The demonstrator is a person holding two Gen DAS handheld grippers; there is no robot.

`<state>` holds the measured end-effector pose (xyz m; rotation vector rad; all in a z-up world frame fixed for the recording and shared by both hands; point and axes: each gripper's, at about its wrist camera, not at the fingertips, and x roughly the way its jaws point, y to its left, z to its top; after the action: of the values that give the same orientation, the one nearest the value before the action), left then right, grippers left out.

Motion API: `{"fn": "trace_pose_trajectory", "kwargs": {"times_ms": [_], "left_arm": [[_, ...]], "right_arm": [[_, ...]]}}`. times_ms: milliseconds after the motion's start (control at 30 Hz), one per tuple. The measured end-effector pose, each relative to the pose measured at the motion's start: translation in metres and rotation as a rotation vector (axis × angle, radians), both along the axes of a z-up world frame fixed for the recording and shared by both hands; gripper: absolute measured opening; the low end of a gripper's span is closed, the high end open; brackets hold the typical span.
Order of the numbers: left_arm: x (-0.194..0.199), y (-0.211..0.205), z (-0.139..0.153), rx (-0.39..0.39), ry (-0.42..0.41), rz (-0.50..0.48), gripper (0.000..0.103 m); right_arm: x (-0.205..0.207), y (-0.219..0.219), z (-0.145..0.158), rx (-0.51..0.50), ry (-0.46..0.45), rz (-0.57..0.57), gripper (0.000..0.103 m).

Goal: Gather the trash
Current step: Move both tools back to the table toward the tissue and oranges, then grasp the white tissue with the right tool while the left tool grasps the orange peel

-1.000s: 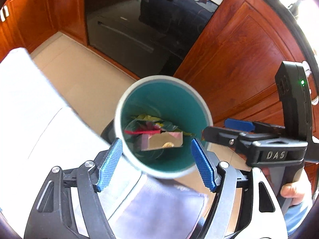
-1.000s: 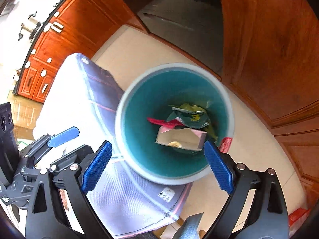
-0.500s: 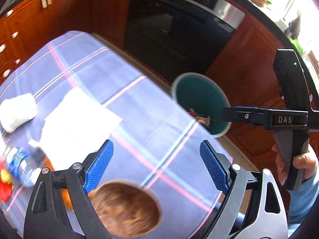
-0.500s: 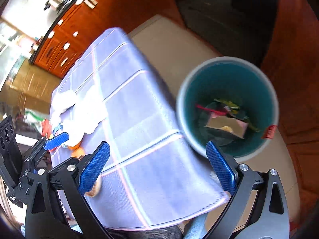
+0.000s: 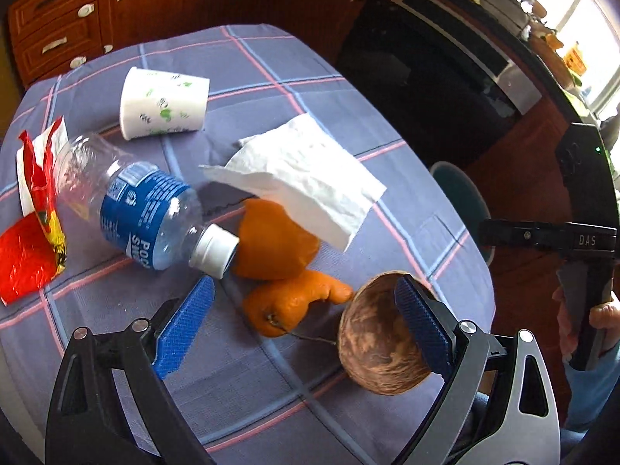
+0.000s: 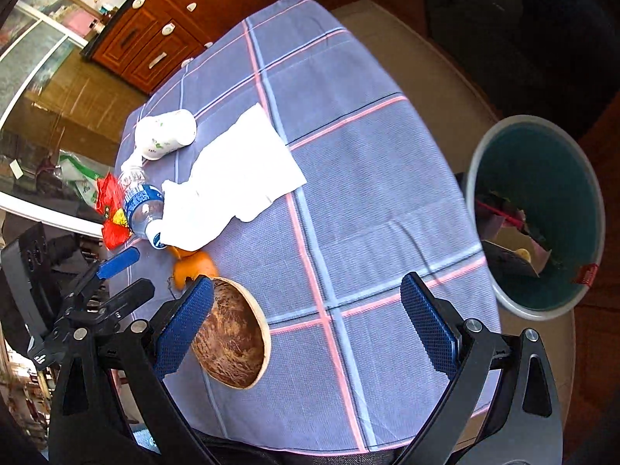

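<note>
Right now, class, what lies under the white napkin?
The napkin partly covers an orange peel on the tablecloth. Anything else beneath it is hidden.

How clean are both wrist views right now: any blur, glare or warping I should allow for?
Left wrist view: table items are sharp, the window at top right is blown out, and the table edge bows from fisheye warping. Right wrist view: the tablecloth is crisp, the orange peel looks smeared, the bin rim looks soft, and its inside is dim.
</note>
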<state>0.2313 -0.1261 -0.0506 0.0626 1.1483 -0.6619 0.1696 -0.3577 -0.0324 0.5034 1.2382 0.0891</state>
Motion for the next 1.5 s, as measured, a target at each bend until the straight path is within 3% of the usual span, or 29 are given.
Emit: {"fn": "trace_pose_trajectory", "kwargs": {"times_ms": [400, 567, 833, 1100, 1133, 1200, 1233, 1267, 1433, 1500], "left_arm": [[0.005, -0.007, -0.042, 0.025, 0.054, -0.032, 0.094], [0.006, -0.009, -0.049, 0.015, 0.057, -0.044, 0.095], [0.01, 0.009, -0.049, -0.042, 0.066, -0.02, 0.096], [0.015, 0.015, -0.048, -0.081, 0.089, -0.008, 0.098], [0.015, 0.013, -0.048, -0.081, 0.086, -0.007, 0.099], [0.017, 0.01, -0.048, -0.078, 0.08, -0.007, 0.099], [0.017, 0.009, -0.048, -0.078, 0.081, -0.006, 0.099], [0.017, 0.008, -0.048, -0.082, 0.085, -0.006, 0.099], [0.013, 0.007, -0.048, -0.079, 0.087, -0.013, 0.099], [0.011, 0.006, -0.047, -0.075, 0.088, -0.016, 0.099]], "right_arm": [[0.037, 0.017, -0.011, 0.017, 0.022, 0.021, 0.094], [0.073, 0.036, -0.013, 0.01, -0.007, 0.063, 0.094], [0.119, 0.077, -0.044, -0.063, 0.031, 0.168, 0.094], [0.116, 0.094, -0.044, -0.124, -0.024, 0.222, 0.093], [0.113, 0.096, -0.041, -0.137, -0.04, 0.227, 0.091], [0.108, 0.097, -0.038, -0.159, -0.051, 0.243, 0.064], [0.106, 0.096, -0.038, -0.159, -0.04, 0.242, 0.039], [0.103, 0.093, -0.039, -0.15, -0.037, 0.233, 0.024], [0.09, 0.07, -0.035, -0.074, -0.029, 0.201, 0.023], [0.085, 0.063, -0.034, -0.034, -0.01, 0.191, 0.039]]}}
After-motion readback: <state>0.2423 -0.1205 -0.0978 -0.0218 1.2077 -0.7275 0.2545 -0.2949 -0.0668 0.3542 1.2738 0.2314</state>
